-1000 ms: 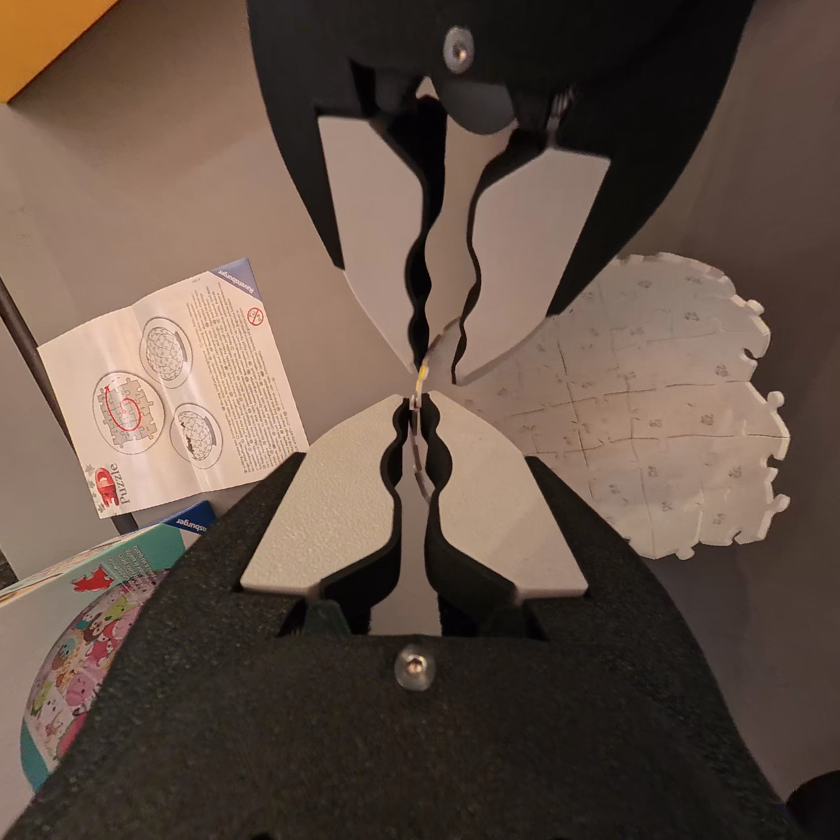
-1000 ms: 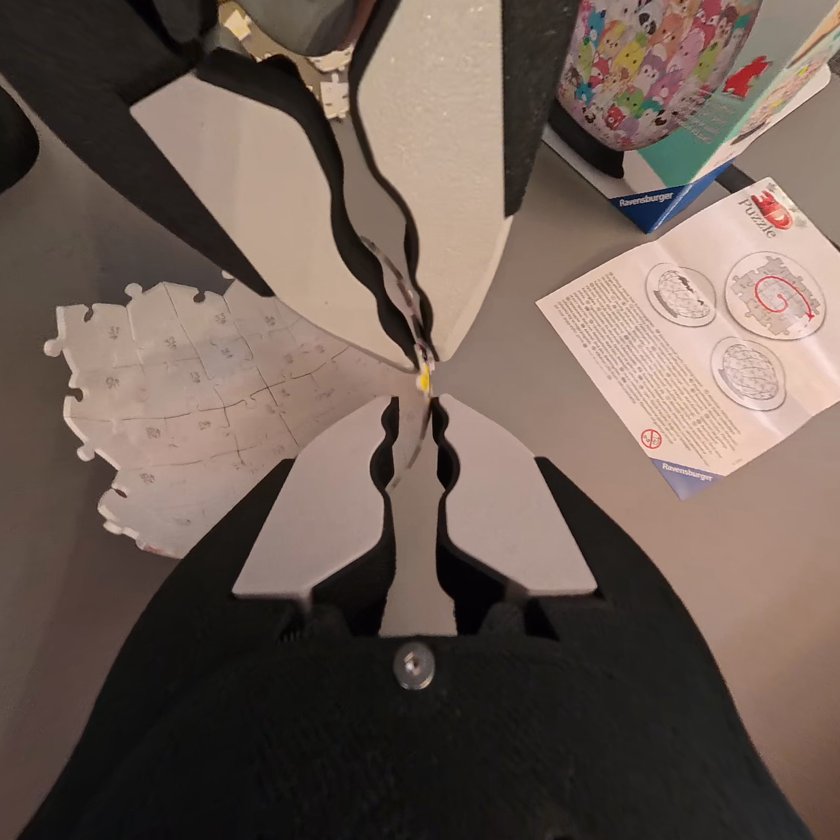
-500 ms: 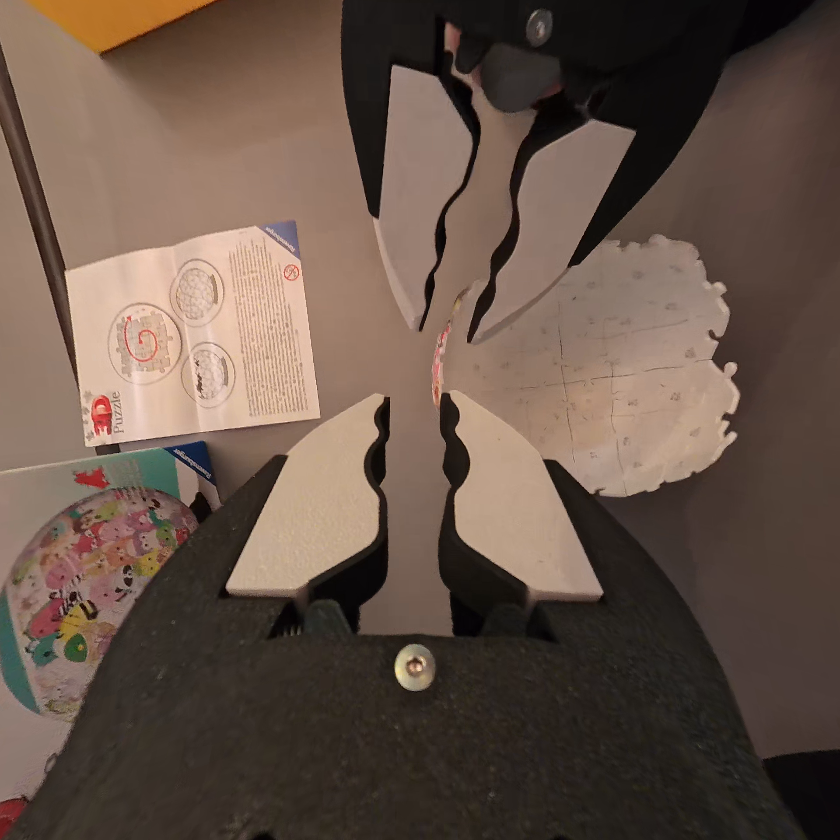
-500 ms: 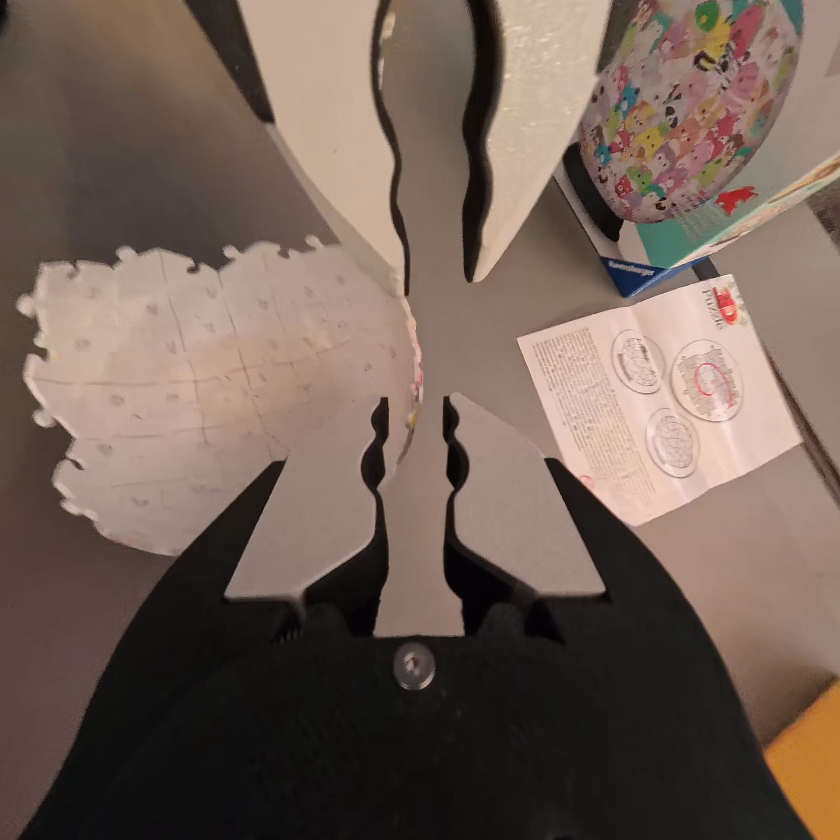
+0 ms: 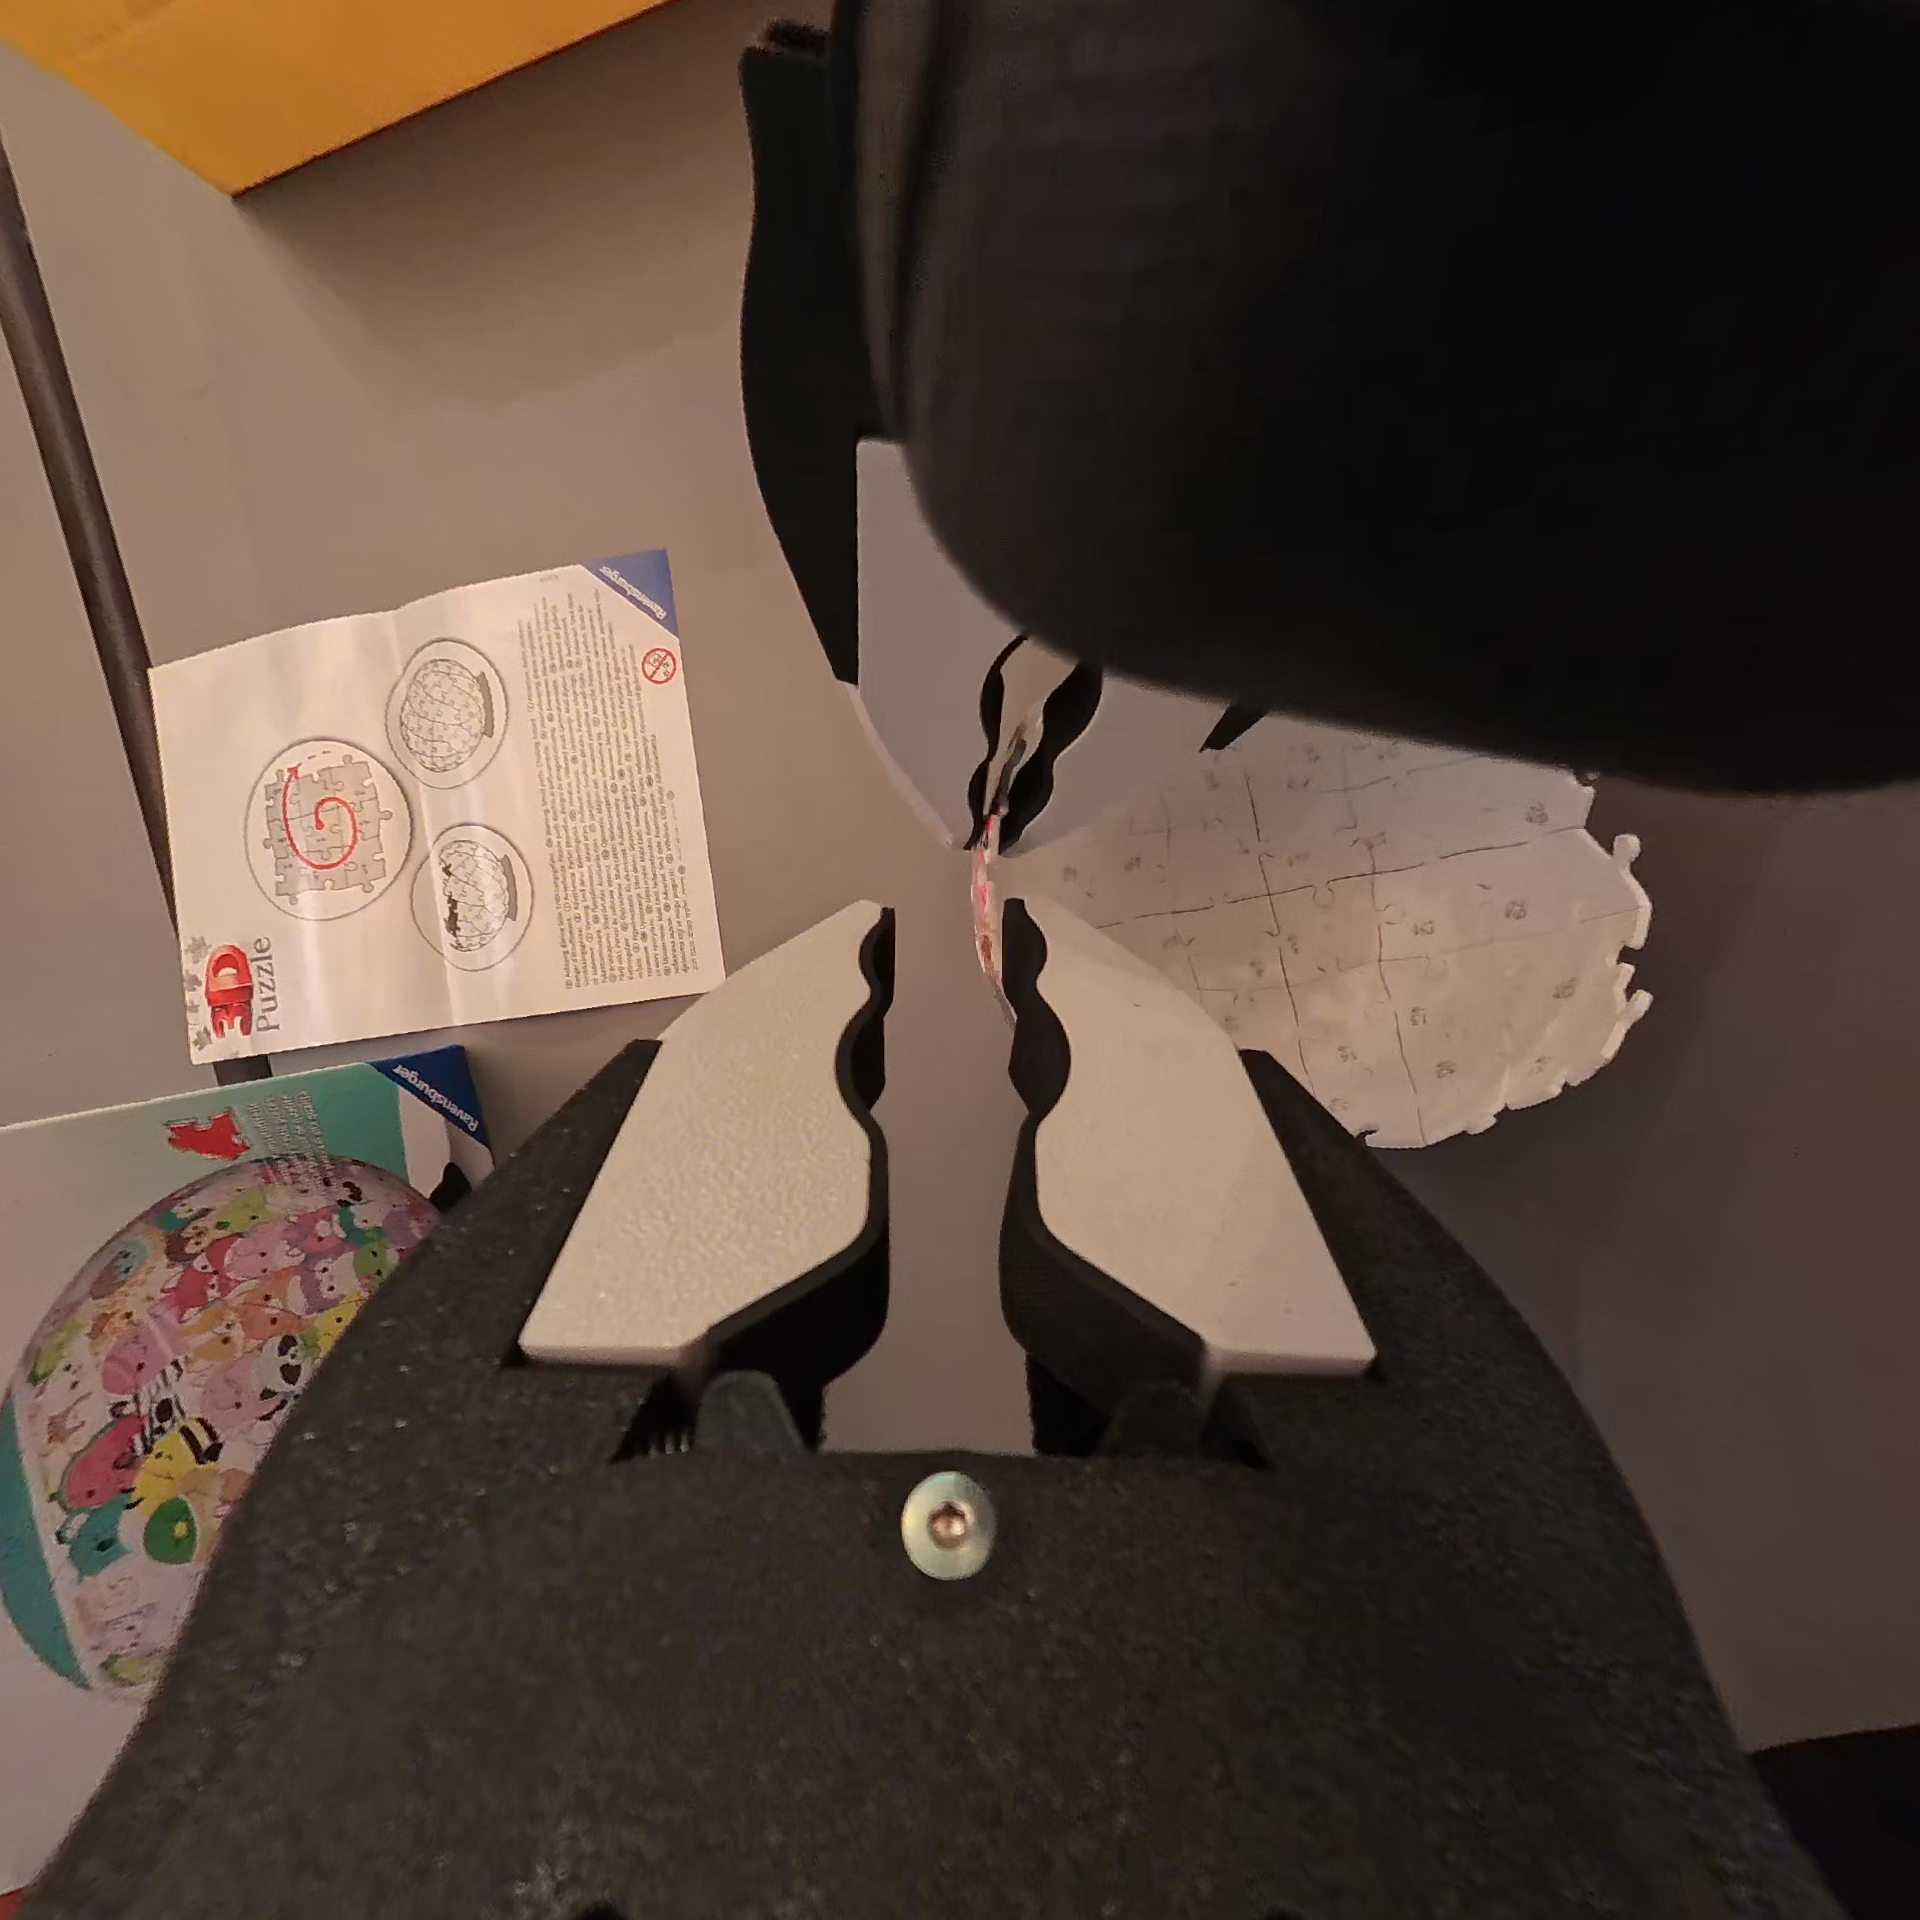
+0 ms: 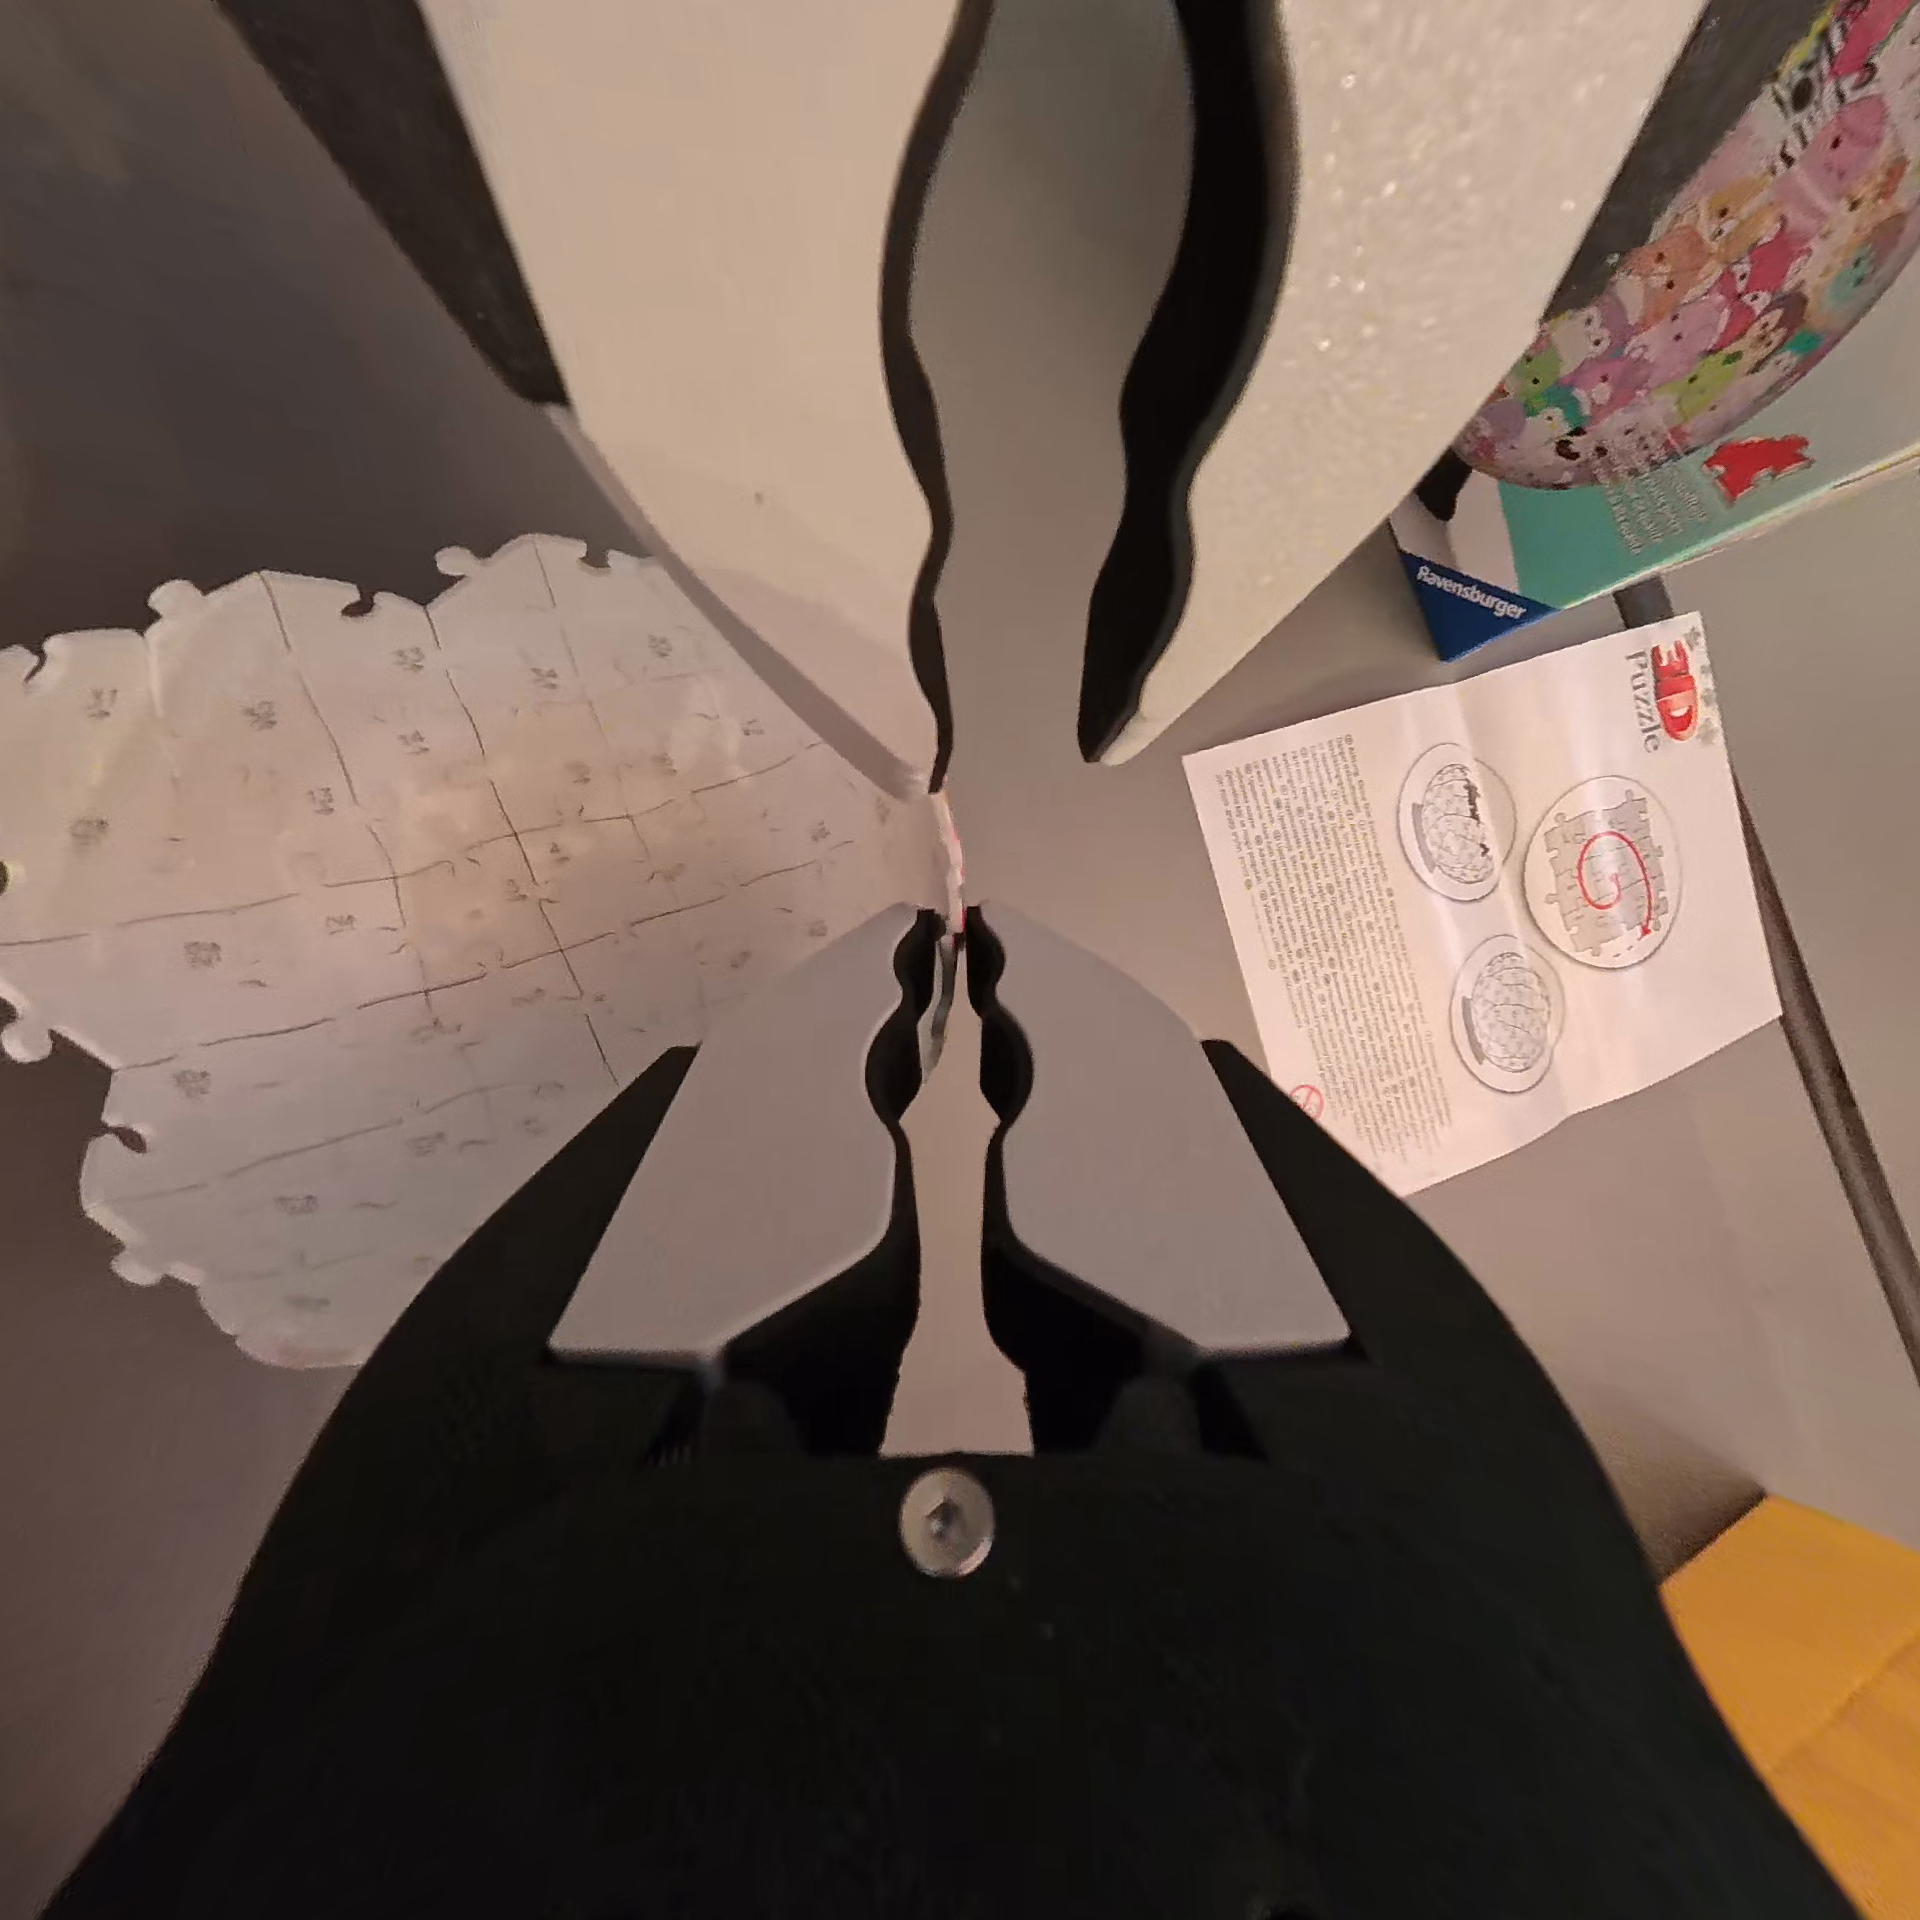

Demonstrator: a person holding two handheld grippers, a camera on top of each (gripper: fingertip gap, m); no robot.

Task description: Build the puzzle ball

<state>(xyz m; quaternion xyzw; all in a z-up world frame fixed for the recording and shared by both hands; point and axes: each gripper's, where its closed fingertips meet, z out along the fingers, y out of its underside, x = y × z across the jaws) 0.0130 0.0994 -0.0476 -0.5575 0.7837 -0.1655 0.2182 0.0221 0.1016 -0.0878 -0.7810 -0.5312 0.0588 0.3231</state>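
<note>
The part-built puzzle ball [image 5: 1403,935] is a curved white shell of joined pieces, its numbered inner side facing the cameras. It also shows in the right wrist view [image 6: 416,883]. My right gripper [image 6: 948,912] is shut on the shell's coloured rim, which runs between its pads. In the left wrist view the right gripper [image 5: 997,842] comes in from above and grips the same rim. My left gripper [image 5: 948,912] is open and empty, with the rim just inside its right fingertip [image 5: 1023,925]. The left gripper [image 6: 1013,758] shows open opposite the right one.
A folded instruction leaflet [image 5: 436,821] lies flat on the grey table, also in the right wrist view [image 6: 1475,894]. The puzzle box [image 5: 187,1351] lies beside it, also in the right wrist view [image 6: 1714,312]. A yellow surface [image 5: 312,73] lies beyond. A dark bar [image 5: 73,520] crosses the table. There is about 5 cm between the tips of the two grippers. From either gripper's tips it is about 40 cm to the dark bar [image 5: 73,520]. The right camera catches it too, in the right wrist view [image 6: 1860,1148].
A second ago both grippers pinched the rim. Both then opened and drew apart. Now the right gripper has shut on the rim again and come closer; the left stays open.
</note>
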